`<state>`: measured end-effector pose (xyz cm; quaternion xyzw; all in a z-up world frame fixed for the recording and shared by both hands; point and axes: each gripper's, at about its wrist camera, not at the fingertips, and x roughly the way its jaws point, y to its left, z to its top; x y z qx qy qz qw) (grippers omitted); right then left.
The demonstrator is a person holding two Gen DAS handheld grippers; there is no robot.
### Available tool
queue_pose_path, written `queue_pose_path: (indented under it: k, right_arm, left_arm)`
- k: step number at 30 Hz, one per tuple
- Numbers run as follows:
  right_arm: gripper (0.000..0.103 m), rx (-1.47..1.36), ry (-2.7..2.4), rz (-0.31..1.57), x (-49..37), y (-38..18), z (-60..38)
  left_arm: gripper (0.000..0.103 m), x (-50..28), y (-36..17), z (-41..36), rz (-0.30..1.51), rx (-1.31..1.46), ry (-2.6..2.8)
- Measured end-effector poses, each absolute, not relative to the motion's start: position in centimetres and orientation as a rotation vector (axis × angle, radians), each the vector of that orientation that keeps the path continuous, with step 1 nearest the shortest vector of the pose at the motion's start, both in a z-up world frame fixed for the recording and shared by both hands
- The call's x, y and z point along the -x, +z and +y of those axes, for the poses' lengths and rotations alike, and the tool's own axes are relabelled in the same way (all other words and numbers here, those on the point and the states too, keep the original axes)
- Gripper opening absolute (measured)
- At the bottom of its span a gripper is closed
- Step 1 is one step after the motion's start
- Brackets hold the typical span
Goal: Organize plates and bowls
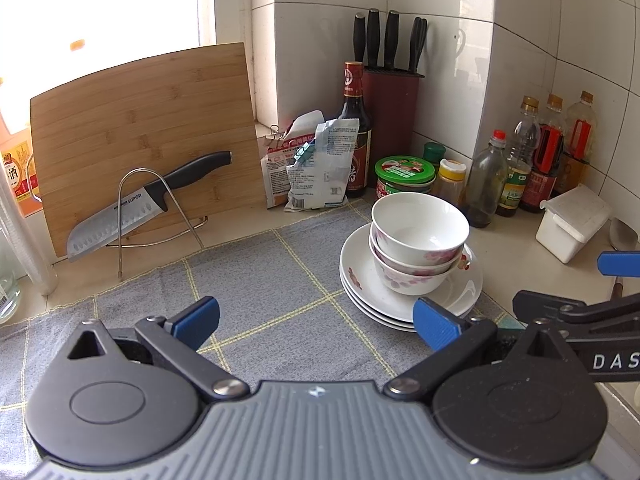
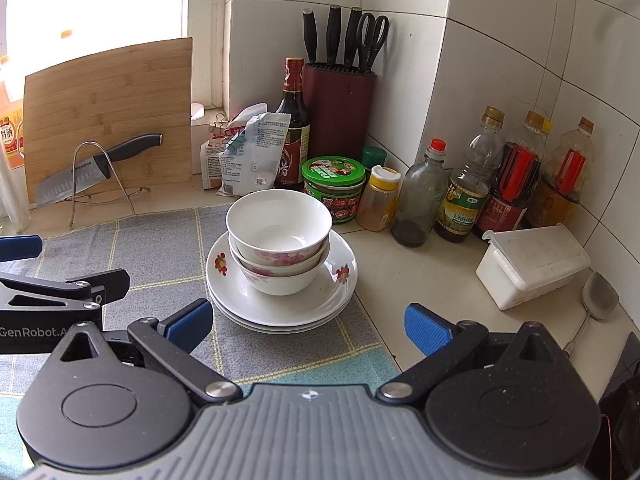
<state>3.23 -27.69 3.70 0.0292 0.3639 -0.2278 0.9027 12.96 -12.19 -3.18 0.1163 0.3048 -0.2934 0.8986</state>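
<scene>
Three white floral bowls (image 1: 419, 232) (image 2: 279, 227) are nested and stand on a stack of three white floral plates (image 1: 362, 284) (image 2: 240, 300) on a grey checked cloth (image 1: 256, 280) (image 2: 160, 248). My left gripper (image 1: 316, 326) is open and empty, low over the cloth, just left of and in front of the stack. My right gripper (image 2: 308, 326) is open and empty, right in front of the stack. Each gripper shows at the edge of the other's view.
A bamboo cutting board (image 1: 140, 128) and a knife (image 1: 132, 208) on a wire stand are at the back left. Seasoning packets (image 1: 316, 160), a sauce bottle (image 1: 354, 128), knife block (image 1: 390, 120), jars, oil bottles (image 2: 468, 184), a white box (image 2: 532, 264) and a spoon (image 2: 596, 296) crowd the back and right.
</scene>
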Motion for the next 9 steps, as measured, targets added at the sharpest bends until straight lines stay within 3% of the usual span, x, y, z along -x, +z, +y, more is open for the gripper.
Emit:
queue_pose_path:
  k: [9]
  right_arm:
    - [0.103,-0.057,-0.474,0.752,-3.26,3.79,-27.75]
  left_arm:
    - [0.102,-13.12,-3.18,-12.15,0.635,-0.237,-0.616]
